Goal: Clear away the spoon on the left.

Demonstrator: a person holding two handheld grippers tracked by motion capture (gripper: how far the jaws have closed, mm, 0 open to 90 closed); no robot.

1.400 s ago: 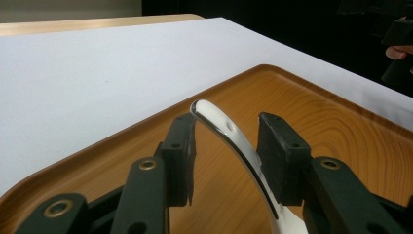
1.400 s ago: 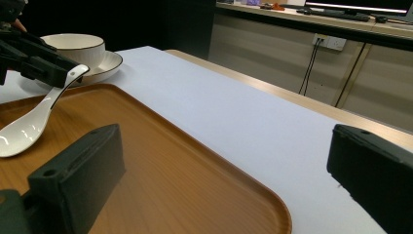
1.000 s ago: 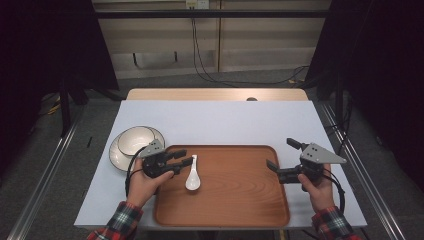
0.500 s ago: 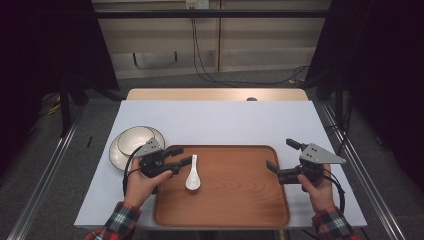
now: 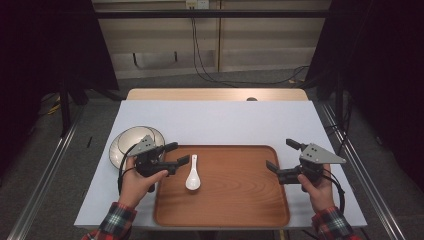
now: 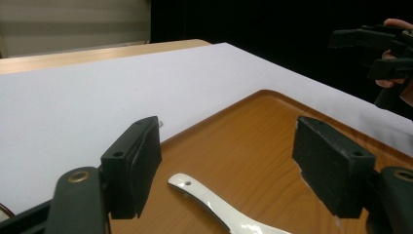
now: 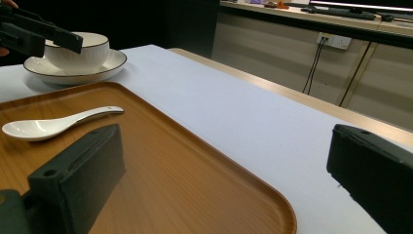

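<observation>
- Landmark: wooden tray [image 5: 235, 200] on the white-covered table [image 5: 220, 122].
- Change vs earlier frames: left gripper [image 5: 176, 153] was down at the spoon's handle with jaws narrow; its jaws have just been opening and now stand wide, off the spoon, nothing pinched.
- Left gripper view: pads wide apart, spoon handle lies on the tray below and between them, untouched as far as can be seen.
- White spoon [image 5: 192, 174] lies flat in the tray's left part, handle toward the tray's far edge, bowl end toward the person; same spot as before.
- Right gripper [image 5: 281, 156] at the tray's right edge, jaws wide open, empty; unchanged.
- Bowl on plate [image 5: 131, 139] just off the tray's far-left corner, not moved.
- No readable writing, brands or labels anywhere.
</observation>
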